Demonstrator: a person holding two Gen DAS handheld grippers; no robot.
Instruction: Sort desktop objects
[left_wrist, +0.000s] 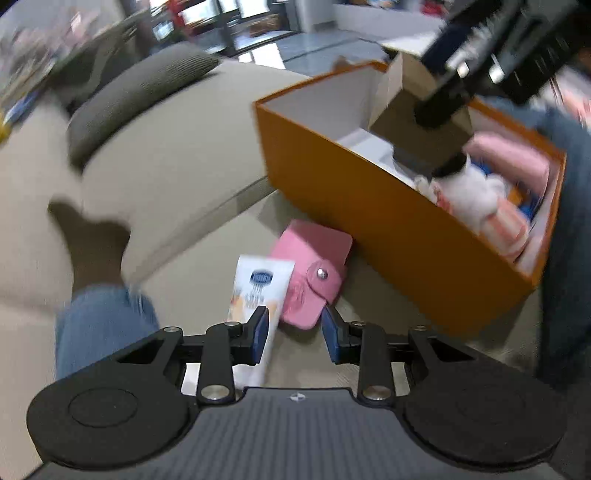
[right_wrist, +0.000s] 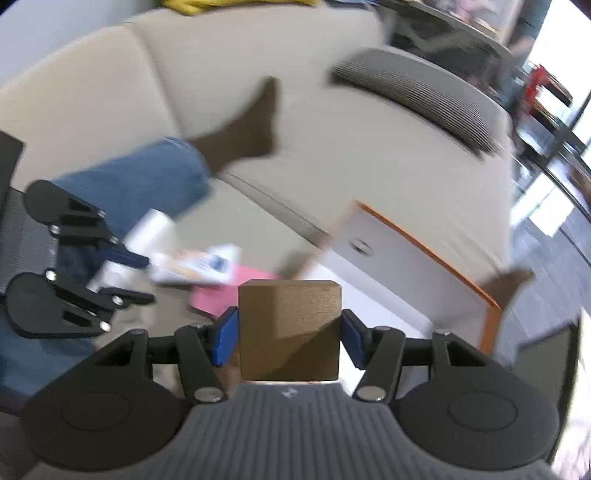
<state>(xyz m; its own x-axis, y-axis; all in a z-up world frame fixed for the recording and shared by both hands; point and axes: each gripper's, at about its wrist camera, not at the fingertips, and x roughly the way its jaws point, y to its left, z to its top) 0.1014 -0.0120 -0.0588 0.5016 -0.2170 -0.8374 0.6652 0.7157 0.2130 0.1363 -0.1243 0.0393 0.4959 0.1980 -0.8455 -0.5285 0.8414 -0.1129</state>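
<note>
Brown cardboard box clamped in right gripper, left gripper apart above white tube, pink wallet, orange box

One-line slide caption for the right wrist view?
Right gripper clamps a brown box above the orange bin.

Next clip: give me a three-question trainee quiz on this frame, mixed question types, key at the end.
1. True or false: the right gripper is empty.
2. Which item lies partly over the pink wallet? A) white tube B) fluffy toy C) grey cushion
3. Fill in: the left gripper hangs with its jaws apart above the wallet and the ____.

Key
1. False: its blue pads sit against the brown cardboard box, held over the orange box.
2. A: the white tube overlaps the wallet's edge.
3. Tube; nothing is between its pads.
</note>
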